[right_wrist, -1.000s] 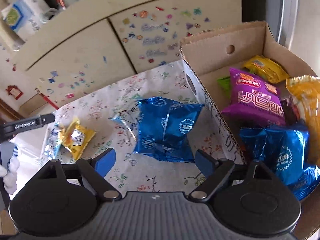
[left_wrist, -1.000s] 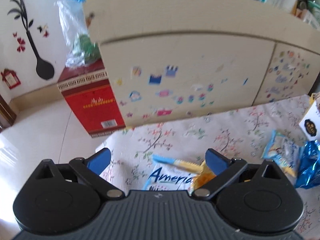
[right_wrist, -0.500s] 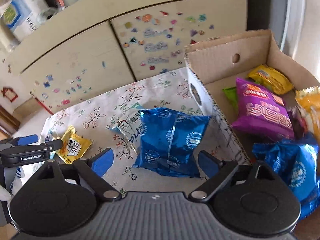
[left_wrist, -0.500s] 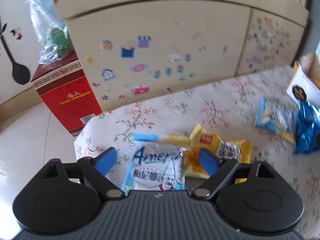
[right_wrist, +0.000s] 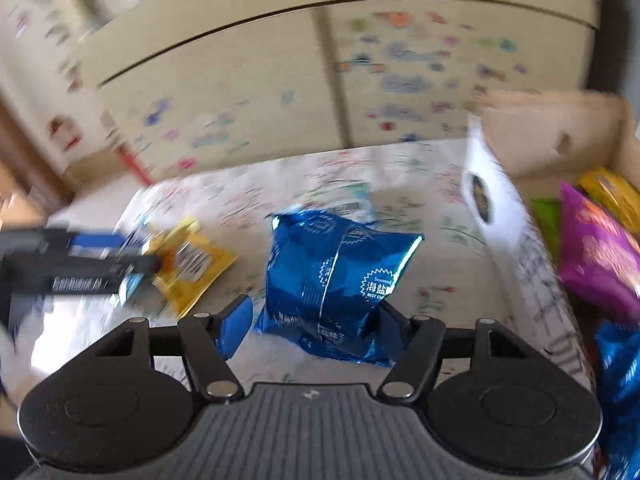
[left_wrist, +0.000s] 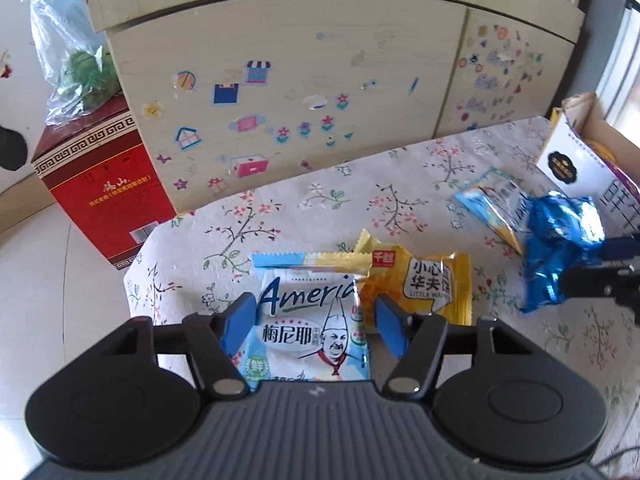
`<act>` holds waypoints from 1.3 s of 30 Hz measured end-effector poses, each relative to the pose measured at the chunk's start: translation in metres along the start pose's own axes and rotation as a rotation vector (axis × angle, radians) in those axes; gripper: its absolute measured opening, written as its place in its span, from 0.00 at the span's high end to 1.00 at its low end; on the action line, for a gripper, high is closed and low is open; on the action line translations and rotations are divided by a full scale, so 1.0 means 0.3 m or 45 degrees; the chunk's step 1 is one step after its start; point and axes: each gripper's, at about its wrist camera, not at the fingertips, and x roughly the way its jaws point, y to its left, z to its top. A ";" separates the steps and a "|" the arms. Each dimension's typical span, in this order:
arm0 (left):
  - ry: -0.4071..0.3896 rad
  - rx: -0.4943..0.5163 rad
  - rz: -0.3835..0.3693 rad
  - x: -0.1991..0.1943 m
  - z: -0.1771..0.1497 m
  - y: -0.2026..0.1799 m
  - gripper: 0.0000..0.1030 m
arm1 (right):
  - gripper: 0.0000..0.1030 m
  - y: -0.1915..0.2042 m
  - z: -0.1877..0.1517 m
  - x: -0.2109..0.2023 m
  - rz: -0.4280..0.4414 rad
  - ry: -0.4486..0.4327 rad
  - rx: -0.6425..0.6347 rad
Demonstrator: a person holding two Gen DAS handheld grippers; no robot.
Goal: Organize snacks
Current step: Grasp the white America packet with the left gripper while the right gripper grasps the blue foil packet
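My left gripper (left_wrist: 314,322) is open, its blue fingers on either side of a white-and-blue "Ameria" snack packet (left_wrist: 310,320) lying on the floral tablecloth. A yellow wafer packet (left_wrist: 420,280) lies partly under it to the right. My right gripper (right_wrist: 312,318) is open around a shiny blue snack bag (right_wrist: 334,280); the same bag shows at the right of the left wrist view (left_wrist: 560,248). A light-blue packet (left_wrist: 490,200) lies behind the blue bag. The left gripper shows blurred at the left of the right wrist view (right_wrist: 76,264).
A cardboard box (right_wrist: 496,208) at the right holds several snack bags, among them a purple one (right_wrist: 596,256). A cream cabinet with stickers (left_wrist: 304,92) stands behind the table. A red carton (left_wrist: 96,184) with a plastic bag on it stands on the floor at left.
My left gripper has dropped and come forward over the white-and-blue packet. My right gripper has closed in on the blue bag, its fingers now alongside it. The right view is motion-blurred.
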 end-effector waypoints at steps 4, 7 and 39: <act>-0.006 0.058 0.035 -0.005 -0.020 0.005 0.35 | 0.28 0.017 0.002 0.000 -0.013 0.003 -0.020; -0.001 0.118 0.060 0.000 -0.039 -0.003 0.29 | 0.22 0.007 0.001 0.019 -0.019 0.009 0.024; -0.002 0.391 0.055 -0.071 -0.072 -0.133 0.59 | 0.34 0.055 -0.020 -0.041 0.053 0.015 -0.076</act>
